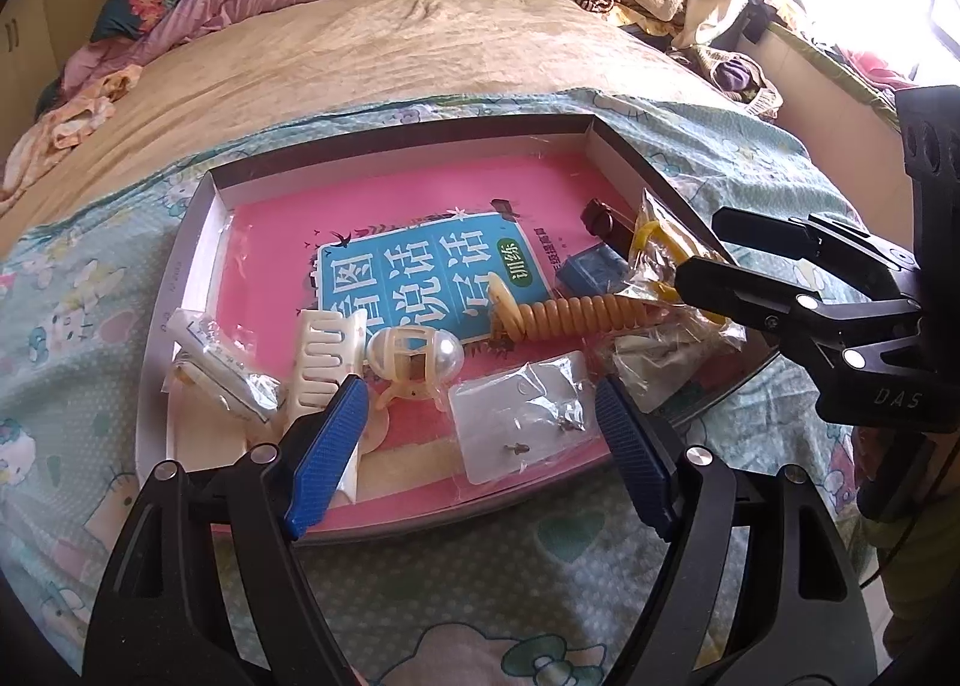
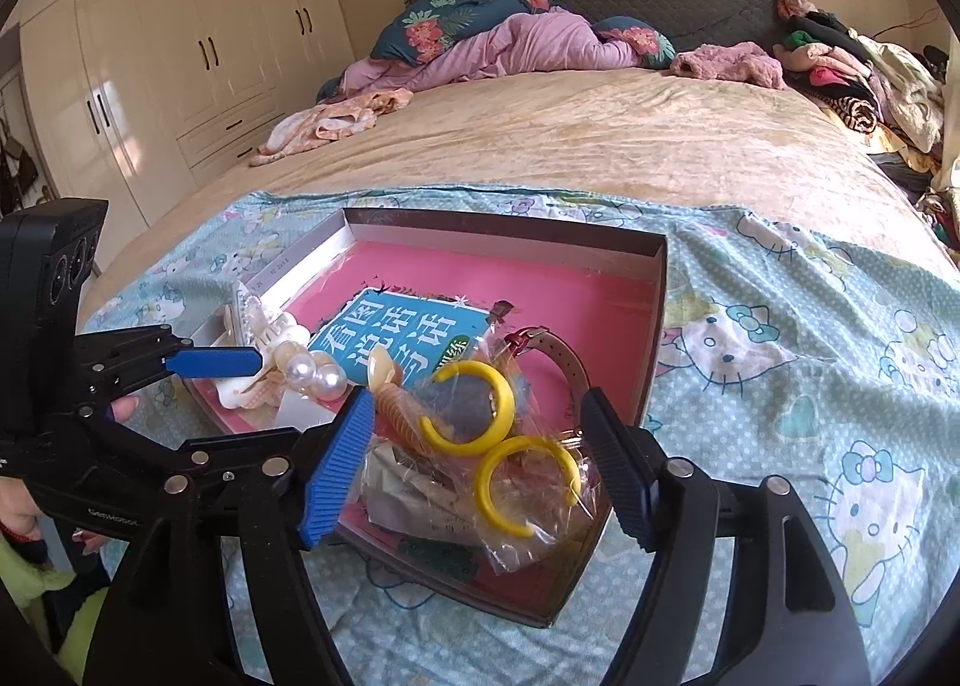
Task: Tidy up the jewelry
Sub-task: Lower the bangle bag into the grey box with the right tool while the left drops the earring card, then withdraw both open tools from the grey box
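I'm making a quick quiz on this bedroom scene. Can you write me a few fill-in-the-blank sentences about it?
1. The two hoop earrings in the clear bag are ____ in colour.
2. The shallow box lies on a ____.
3. The bottom of the box is ____.
4. The jaws of the left gripper and the right gripper stand ____.

Missing words: yellow; bed; pink; open

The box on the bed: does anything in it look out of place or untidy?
Yes. The box holds a loose heap: the bag of yellow hoop earrings lies on the orange spiral hair tie, and a cream hair claw leans on the pearl clip. Nothing looks broken.
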`<state>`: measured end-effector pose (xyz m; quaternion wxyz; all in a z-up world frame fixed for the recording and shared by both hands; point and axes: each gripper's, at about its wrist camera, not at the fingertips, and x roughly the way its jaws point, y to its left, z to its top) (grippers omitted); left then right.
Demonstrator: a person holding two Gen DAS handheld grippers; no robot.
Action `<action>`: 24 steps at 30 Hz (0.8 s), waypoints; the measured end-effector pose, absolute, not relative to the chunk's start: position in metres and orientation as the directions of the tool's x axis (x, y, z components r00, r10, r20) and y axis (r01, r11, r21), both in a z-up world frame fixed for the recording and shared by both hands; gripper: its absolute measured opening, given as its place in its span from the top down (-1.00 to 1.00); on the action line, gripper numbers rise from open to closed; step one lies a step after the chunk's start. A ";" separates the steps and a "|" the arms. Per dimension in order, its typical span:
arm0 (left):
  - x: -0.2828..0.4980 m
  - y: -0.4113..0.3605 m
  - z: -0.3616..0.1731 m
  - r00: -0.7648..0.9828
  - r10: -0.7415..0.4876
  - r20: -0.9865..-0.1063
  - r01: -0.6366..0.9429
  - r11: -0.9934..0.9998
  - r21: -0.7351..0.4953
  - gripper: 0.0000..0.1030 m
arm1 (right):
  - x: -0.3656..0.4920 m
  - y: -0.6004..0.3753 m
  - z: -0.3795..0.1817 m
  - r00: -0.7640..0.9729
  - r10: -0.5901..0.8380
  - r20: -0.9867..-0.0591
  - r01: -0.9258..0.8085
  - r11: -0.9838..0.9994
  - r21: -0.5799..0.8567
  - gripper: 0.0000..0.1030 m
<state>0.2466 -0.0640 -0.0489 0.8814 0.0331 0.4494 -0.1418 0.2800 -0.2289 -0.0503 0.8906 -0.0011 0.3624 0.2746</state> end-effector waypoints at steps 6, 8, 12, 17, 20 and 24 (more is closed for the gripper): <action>0.245 -0.063 -0.045 0.562 -0.218 -0.798 0.273 0.959 -0.070 -0.36 | 0.273 -0.237 -0.043 0.604 0.483 -0.634 -0.472 0.858 0.204 -0.63; 0.243 -0.063 -0.042 0.565 -0.215 -0.797 0.270 0.960 -0.068 -0.37 | 0.269 -0.240 -0.040 0.613 0.480 -0.627 -0.467 0.861 0.202 -0.72; 0.239 -0.062 -0.036 0.577 -0.213 -0.789 0.264 0.962 -0.066 -0.50 | 0.262 -0.246 -0.031 0.631 0.476 -0.612 -0.458 0.866 0.202 -0.78; 0.233 -0.059 -0.026 0.591 -0.209 -0.779 0.252 0.965 -0.067 -0.62 | 0.249 -0.249 -0.017 0.656 0.469 -0.591 -0.454 0.871 0.188 -0.85; 0.227 -0.057 -0.019 0.604 -0.203 -0.770 0.243 0.968 -0.065 -0.71 | 0.239 -0.253 -0.009 0.669 0.468 -0.577 -0.452 0.873 0.185 -0.87; 0.215 -0.054 -0.008 0.628 -0.191 -0.755 0.227 0.972 -0.057 -0.80 | 0.223 -0.257 0.002 0.689 0.466 -0.556 -0.450 0.876 0.176 -0.90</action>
